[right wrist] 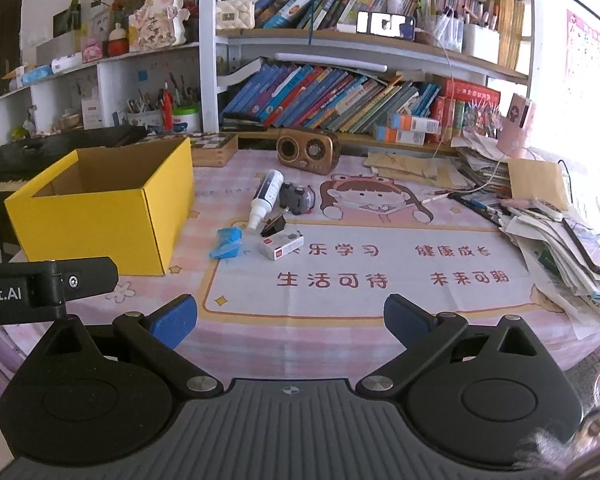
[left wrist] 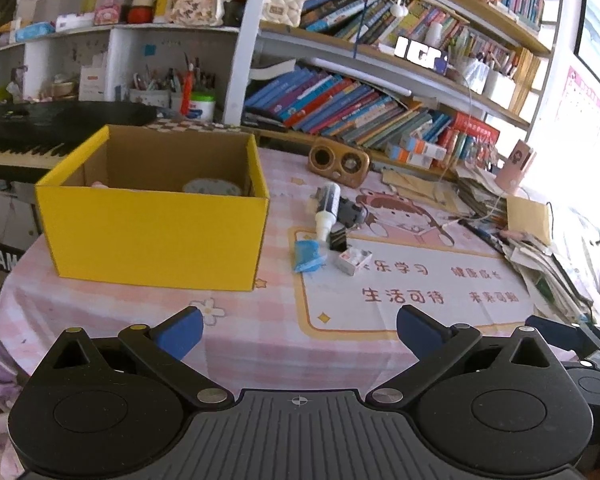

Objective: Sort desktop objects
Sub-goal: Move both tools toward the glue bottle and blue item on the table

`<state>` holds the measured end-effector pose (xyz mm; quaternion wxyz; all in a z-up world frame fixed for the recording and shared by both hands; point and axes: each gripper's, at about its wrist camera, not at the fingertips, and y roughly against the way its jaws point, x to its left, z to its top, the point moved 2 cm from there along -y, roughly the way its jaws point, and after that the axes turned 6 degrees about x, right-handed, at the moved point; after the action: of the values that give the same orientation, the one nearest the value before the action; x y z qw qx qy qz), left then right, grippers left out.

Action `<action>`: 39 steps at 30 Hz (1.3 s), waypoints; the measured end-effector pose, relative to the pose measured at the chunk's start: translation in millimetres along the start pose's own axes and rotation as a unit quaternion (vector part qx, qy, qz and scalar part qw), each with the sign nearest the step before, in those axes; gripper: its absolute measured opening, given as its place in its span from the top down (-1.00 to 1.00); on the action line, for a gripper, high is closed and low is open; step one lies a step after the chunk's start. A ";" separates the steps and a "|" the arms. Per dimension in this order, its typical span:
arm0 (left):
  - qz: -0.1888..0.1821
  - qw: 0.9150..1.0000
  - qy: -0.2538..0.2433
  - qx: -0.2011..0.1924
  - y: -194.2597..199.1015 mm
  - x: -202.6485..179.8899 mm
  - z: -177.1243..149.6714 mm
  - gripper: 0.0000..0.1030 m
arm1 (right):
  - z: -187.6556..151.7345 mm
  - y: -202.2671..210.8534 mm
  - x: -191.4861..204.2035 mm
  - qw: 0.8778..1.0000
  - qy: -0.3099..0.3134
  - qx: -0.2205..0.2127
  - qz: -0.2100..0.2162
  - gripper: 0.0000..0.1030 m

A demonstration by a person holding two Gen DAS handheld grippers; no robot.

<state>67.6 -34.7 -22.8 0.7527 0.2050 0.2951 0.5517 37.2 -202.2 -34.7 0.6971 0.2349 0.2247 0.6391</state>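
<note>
A yellow cardboard box stands open on the pink desk mat, left of centre; it also shows in the right wrist view. A round tin and a pink item lie inside it. To its right lies a cluster: a white bottle, a grey toy car, a black binder clip, a blue packet and a small white-red box. My left gripper is open and empty near the desk's front edge. My right gripper is open and empty beside it.
A brown retro speaker stands behind the cluster. Stacked papers and envelopes crowd the right side. Bookshelves fill the back. A keyboard piano sits behind the box. A wooden checkered box lies at the back.
</note>
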 end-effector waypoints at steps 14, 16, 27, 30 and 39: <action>0.028 0.999 -0.011 0.011 -41.6 -27.3 18.9 -1.00 | 20.2 -48.2 -31.6 0.999 0.016 0.038 0.021 -0.96; 0.034 0.999 -0.007 0.013 -48.7 -30.6 22.2 -1.00 | 25.3 -57.1 -37.0 0.998 0.022 0.044 0.027 -0.96; 0.065 0.997 0.029 0.023 -85.2 -44.2 36.6 -1.00 | 49.8 -108.2 -66.4 0.993 0.058 0.071 0.075 -0.95; 0.076 0.996 0.037 0.026 -92.4 -48.4 39.4 -1.00 | 54.9 -124.4 -73.5 0.990 0.069 0.081 0.091 -0.95; 0.105 0.992 0.060 0.027 -105.0 -58.1 46.6 -1.00 | 62.9 -173.7 -81.0 0.975 0.129 0.102 0.147 -0.91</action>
<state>160.8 -121.5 -42.2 0.6660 0.2216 0.3309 0.6307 205.5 -298.1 -90.8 0.5327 0.2507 0.3398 0.7334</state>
